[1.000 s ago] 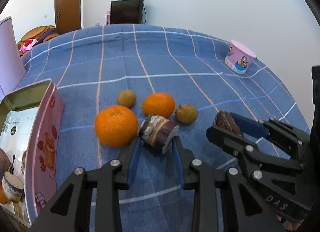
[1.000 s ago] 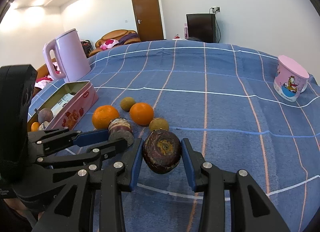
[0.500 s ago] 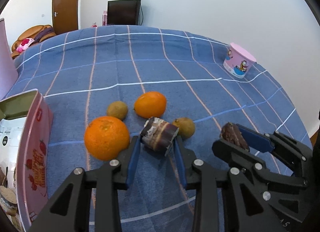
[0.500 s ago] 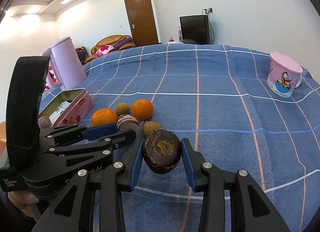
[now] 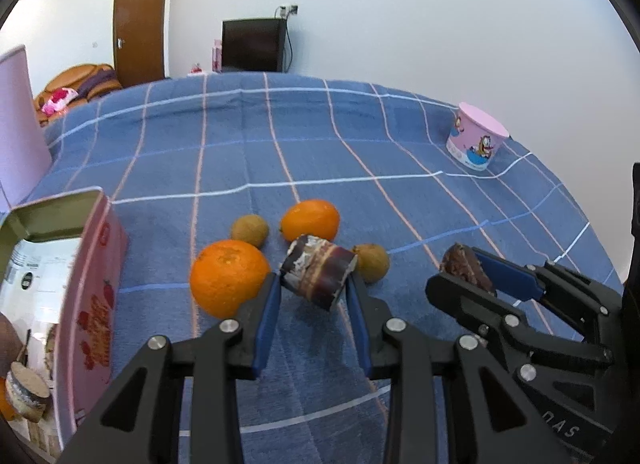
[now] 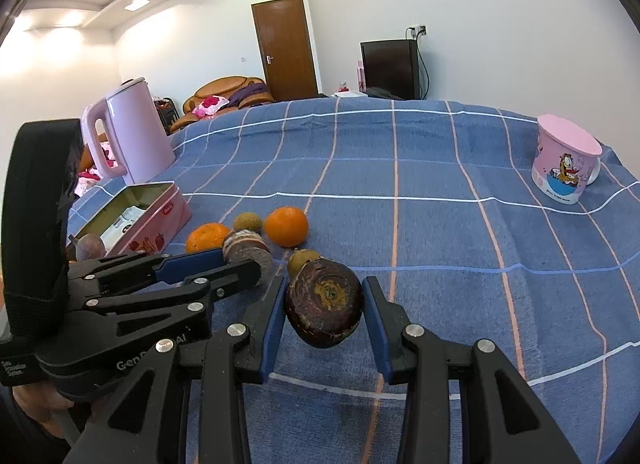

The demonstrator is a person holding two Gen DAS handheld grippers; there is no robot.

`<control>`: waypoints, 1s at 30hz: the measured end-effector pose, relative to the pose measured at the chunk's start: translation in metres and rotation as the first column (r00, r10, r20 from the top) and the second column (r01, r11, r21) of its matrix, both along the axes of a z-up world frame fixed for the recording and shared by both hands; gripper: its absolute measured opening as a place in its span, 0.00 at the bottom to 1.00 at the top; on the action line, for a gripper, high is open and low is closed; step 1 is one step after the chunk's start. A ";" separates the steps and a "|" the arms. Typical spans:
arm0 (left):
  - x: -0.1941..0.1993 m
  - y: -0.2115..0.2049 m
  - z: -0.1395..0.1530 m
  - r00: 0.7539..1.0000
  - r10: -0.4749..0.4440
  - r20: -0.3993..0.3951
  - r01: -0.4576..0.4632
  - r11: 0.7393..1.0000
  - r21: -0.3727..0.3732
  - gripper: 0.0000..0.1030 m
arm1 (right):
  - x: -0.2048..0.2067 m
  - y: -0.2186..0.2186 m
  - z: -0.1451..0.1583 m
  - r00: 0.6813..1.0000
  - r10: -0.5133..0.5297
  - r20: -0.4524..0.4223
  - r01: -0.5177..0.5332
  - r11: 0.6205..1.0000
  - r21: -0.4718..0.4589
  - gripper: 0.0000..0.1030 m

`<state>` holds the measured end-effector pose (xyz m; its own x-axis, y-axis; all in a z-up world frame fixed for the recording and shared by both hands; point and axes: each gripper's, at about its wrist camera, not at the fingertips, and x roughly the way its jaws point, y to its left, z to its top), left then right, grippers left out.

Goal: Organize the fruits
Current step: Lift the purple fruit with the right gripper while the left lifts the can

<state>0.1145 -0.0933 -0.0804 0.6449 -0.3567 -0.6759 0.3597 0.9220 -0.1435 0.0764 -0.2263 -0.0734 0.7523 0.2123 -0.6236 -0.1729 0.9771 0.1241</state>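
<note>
My left gripper point(image 5: 314, 284) is shut on a dark purple sugarcane piece point(image 5: 318, 276), held above the blue cloth. My right gripper point(image 6: 324, 302) is shut on a round dark brown fruit point(image 6: 325, 303), held above the cloth to the right of the left gripper point(image 6: 240, 260). On the cloth lie a large orange point(image 5: 229, 276), a smaller orange point(image 5: 310, 219) and two small brown fruits point(image 5: 249, 229) point(image 5: 373, 262). An open pink tin point(image 5: 92, 284) at the left holds another cane piece point(image 5: 26, 392).
A pink kettle point(image 6: 128, 135) stands beyond the tin at the far left. A pink cartoon mug point(image 6: 566, 161) stands at the far right of the blue checked cloth point(image 5: 320, 151). The table's right edge runs near the mug.
Both grippers have lifted a little and kept hold of their pieces. The left wrist view has swung left, bringing more of the tin into sight.
</note>
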 end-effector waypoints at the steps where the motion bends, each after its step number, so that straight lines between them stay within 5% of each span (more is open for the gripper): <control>1: -0.002 0.000 0.001 1.000 0.003 0.010 -0.003 1.000 0.004 0.34 | -0.001 0.000 0.001 1.000 0.001 0.004 -0.001 1.000 0.000 0.39; 30: -0.027 0.007 0.019 0.980 0.081 0.182 -0.089 0.995 0.037 0.34 | -0.020 0.004 0.015 0.991 0.015 0.135 -0.014 1.000 -0.008 0.39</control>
